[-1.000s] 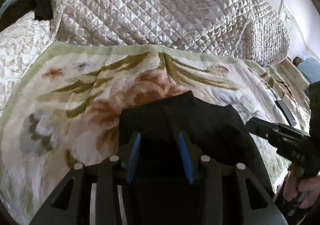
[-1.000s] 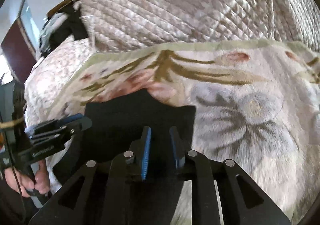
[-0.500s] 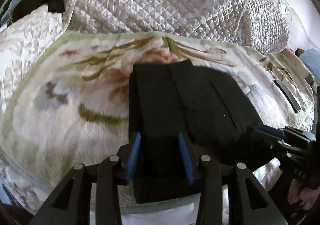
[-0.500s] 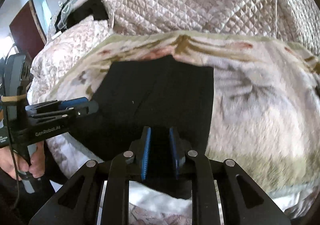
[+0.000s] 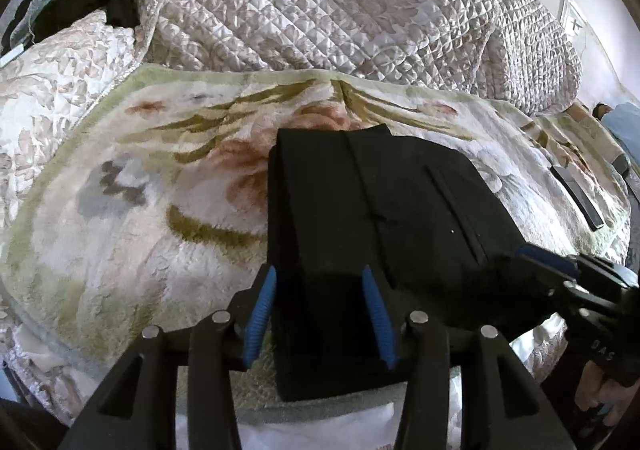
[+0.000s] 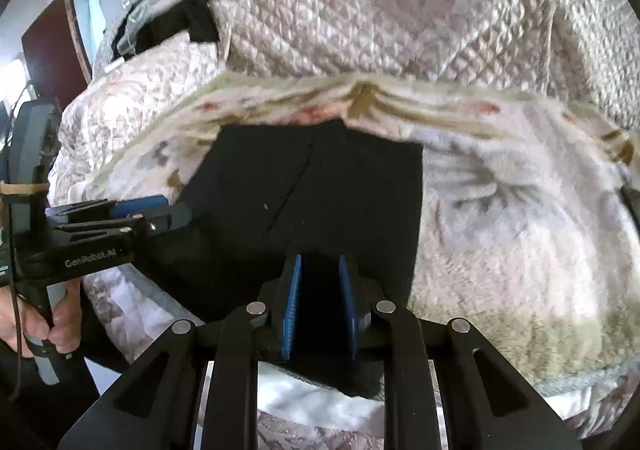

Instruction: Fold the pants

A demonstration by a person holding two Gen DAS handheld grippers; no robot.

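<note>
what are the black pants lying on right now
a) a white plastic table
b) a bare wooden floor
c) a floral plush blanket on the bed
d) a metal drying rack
c: the black pants lie spread on the floral plush blanket in front of the quilted bedspread, with both the left claw and the right claw at the near edge of the pants.

Black pants (image 6: 320, 186) lie folded flat on the floral blanket (image 6: 512, 210). The right gripper (image 6: 320, 302) straddles their near edge, blue pads parted. At left, the left gripper (image 6: 160, 216) touches the pants' side edge.
</note>
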